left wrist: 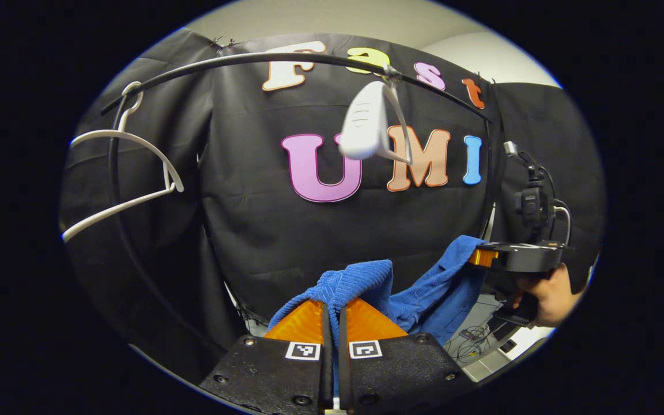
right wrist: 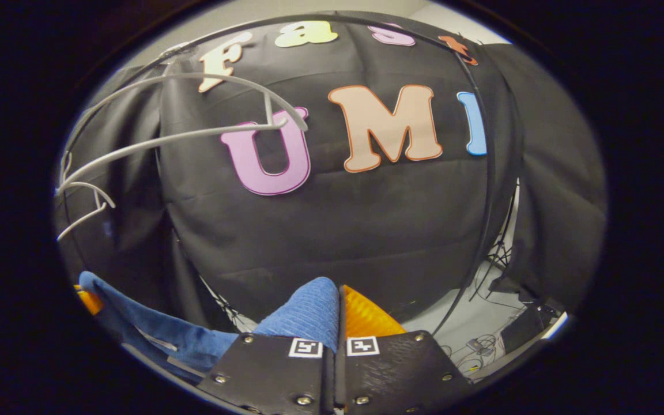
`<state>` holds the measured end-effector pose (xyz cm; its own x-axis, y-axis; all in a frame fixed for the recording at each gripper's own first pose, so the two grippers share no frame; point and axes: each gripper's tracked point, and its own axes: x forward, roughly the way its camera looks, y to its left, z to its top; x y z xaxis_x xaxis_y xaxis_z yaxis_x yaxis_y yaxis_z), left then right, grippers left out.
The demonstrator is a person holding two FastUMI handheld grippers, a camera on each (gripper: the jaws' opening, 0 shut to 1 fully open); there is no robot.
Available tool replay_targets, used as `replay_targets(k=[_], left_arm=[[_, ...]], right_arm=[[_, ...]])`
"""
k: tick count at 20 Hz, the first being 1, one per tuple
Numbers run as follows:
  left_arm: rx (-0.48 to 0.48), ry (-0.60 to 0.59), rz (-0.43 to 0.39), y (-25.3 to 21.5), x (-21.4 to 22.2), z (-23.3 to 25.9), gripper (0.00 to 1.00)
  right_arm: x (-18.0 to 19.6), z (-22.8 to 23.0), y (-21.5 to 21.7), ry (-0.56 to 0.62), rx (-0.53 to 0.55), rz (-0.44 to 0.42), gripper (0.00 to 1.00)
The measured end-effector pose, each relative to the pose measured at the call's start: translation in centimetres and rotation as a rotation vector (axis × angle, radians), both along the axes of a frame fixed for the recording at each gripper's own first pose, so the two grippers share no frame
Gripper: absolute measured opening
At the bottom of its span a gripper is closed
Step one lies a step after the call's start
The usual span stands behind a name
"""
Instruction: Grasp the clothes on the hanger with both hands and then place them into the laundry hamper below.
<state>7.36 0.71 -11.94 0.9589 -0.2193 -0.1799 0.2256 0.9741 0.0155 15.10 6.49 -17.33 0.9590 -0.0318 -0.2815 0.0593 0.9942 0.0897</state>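
In the left gripper view, a bare white hanger (left wrist: 130, 173) is seen on the black rail (left wrist: 286, 60). The blue clothes (left wrist: 389, 288) are pinched by the left gripper (left wrist: 335, 308) and stretched across to the right gripper (left wrist: 485, 256). In the right gripper view, the cloth is clamped too.

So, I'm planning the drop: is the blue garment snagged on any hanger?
No. The blue ribbed garment hangs pinched between both grippers, below and apart from the bare white plastic hangers. The hamper isn't in sight.
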Motion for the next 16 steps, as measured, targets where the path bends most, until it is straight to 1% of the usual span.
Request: replay_targets(k=[2,3,4,5,6,7,8,9,13,16], left_arm=[[0.006,0.001,-0.002,-1.5,-0.8,0.1,0.04],[0.007,-0.004,0.000,-2.0,-1.0,0.5,0.04],[0.006,-0.007,0.000,-2.4,-1.4,0.7,0.07],[0.001,-0.012,0.003,-2.7,-1.6,1.1,0.04],[-0.007,-0.018,0.004,-3.3,-1.8,1.5,0.05],[-0.015,-0.029,0.003,-3.9,-1.9,2.1,0.05],[-0.021,-0.040,0.004,-4.6,-1.9,2.8,0.04],[-0.021,-0.055,0.001,-5.3,-1.8,3.6,0.05],[-0.018,-0.148,-0.020,-8.1,-1.2,7.3,0.05],[-0.046,-0.211,-0.027,-9.6,0.0,10.0,0.04]], right_arm=[[-1.6,1.2,-0.3,-0.018,-0.007,0.011,0.01],[-2.1,1.9,-0.5,-0.022,-0.001,0.015,0.05],[-2.6,2.8,-0.5,-0.029,0.005,0.019,0.05],[-3.3,3.6,-0.2,-0.035,0.009,0.029,0.01],[-3.8,4.3,0.0,-0.040,0.003,0.046,0.05],[-4.3,5.1,0.4,-0.053,-0.005,0.063,0.05],[-4.8,6.3,0.7,-0.072,-0.011,0.078,0.01],[-5.1,7.5,0.8,-0.091,-0.015,0.090,0.05],[-5.0,12.2,2.0,-0.161,0.014,0.129,0.04],[-4.5,14.8,2.0,-0.199,0.036,0.145,0.04]])
